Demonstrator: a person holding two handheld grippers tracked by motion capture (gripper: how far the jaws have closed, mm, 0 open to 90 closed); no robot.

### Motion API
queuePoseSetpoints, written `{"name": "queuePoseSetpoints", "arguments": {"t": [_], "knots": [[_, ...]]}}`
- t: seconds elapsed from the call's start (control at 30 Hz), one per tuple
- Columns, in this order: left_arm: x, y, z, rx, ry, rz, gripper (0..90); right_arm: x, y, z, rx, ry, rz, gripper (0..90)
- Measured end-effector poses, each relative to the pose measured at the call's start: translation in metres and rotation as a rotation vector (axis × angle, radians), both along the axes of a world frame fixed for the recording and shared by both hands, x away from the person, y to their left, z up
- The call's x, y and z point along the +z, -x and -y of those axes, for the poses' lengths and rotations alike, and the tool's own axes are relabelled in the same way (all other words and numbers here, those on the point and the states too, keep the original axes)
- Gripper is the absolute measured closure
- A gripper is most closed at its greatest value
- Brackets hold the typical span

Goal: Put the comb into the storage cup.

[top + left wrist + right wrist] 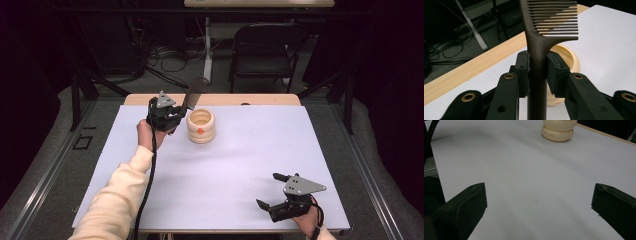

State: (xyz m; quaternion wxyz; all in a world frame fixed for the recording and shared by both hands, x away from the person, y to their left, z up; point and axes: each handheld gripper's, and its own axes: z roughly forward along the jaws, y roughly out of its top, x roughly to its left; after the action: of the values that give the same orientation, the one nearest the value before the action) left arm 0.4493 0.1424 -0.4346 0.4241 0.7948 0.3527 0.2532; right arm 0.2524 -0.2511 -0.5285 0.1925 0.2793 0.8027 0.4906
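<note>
Now the left tool (175, 116) grips a dark plastic comb (541, 45) just beside the cream ribbed ceramic cup (201, 126); next, probably lowering it inside, while the right tool (272, 192) rests wide.

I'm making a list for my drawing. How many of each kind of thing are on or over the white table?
Dark comb: 1
Cream ribbed holder: 1
Grippers: 2, the left gripper shut on the comb's handle, the right gripper open and empty
Total: 4
</note>
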Motion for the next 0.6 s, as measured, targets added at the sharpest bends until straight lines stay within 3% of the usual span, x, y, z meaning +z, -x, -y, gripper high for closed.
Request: {"name": "queuePoseSetpoints", "arguments": {"t": [0.6], "knots": [[0.0021,-0.0053,0.0043,0.01,0.013,0.023,72.2,-0.0002,0.0,0.0,-0.001,0.0,-0.003,0.0]]}}
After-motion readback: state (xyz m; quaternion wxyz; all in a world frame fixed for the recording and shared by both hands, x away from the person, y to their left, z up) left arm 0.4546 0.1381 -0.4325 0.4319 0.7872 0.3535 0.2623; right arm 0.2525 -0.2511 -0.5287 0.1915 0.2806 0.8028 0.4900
